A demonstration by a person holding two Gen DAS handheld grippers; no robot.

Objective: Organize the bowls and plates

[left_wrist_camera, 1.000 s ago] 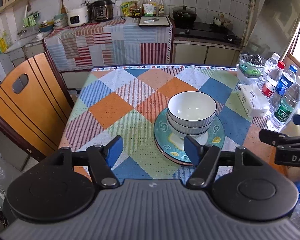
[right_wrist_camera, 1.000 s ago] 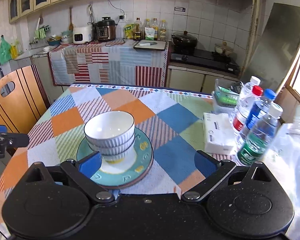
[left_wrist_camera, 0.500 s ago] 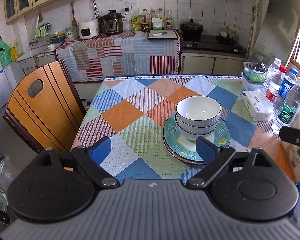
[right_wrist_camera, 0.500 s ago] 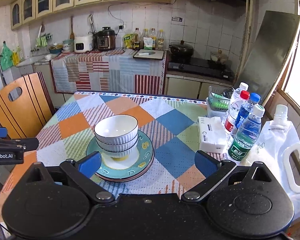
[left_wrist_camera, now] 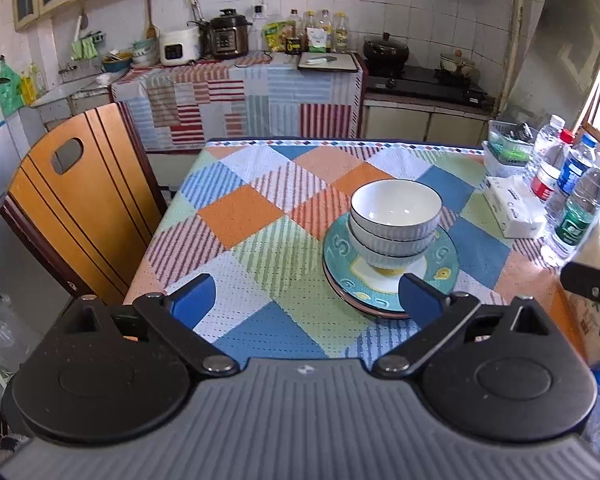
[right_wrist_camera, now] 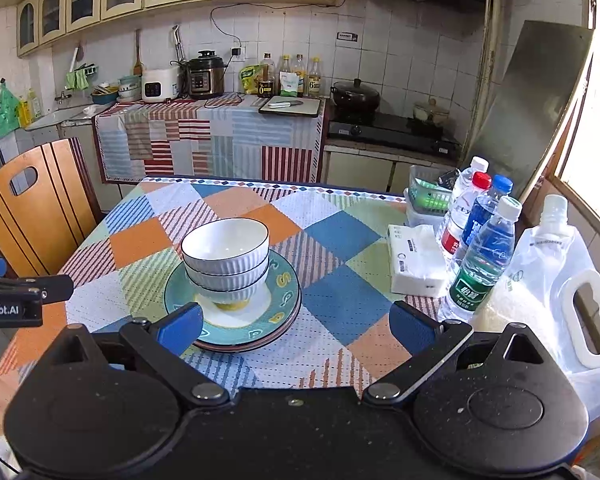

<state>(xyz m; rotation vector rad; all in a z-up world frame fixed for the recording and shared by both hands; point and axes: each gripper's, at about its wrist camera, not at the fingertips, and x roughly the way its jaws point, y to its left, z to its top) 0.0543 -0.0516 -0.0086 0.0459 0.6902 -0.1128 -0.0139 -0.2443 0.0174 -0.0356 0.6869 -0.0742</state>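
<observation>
White ribbed bowls (left_wrist_camera: 395, 216), three of them nested with dark rims, sit stacked in the middle of my teal plates (left_wrist_camera: 440, 264). The plates are themselves a low stack on the bench (left_wrist_camera: 240, 216), which wears a patchwork cloth of orange, blue and green squares. I can see at least two plates by their edges; the top one carries printed letters and a yellow patch under the bowls.

My left claw (left_wrist_camera: 306, 298) hangs over the near edge of the bench, its jaws opening and already spread wide, with only cloth between the blue pads. The plate stack lies just ahead of its right-hand pad, not touched as far as I can tell.

My right claw (right_wrist_camera: 296, 326) is likewise spread wide and holds nothing. From its camera the plates and bowls sit ahead of its left-hand pad, which overlaps the near plate rim in view; I cannot tell whether it touches.

To the right of the stack, near the bench edge, stand a tissue pack (right_wrist_camera: 414, 264), a cluster of water bottles (right_wrist_camera: 486, 256) and a clear jug (right_wrist_camera: 556, 280). A wooden chair (left_wrist_camera: 76, 208) stands at the left side of the bench.
</observation>
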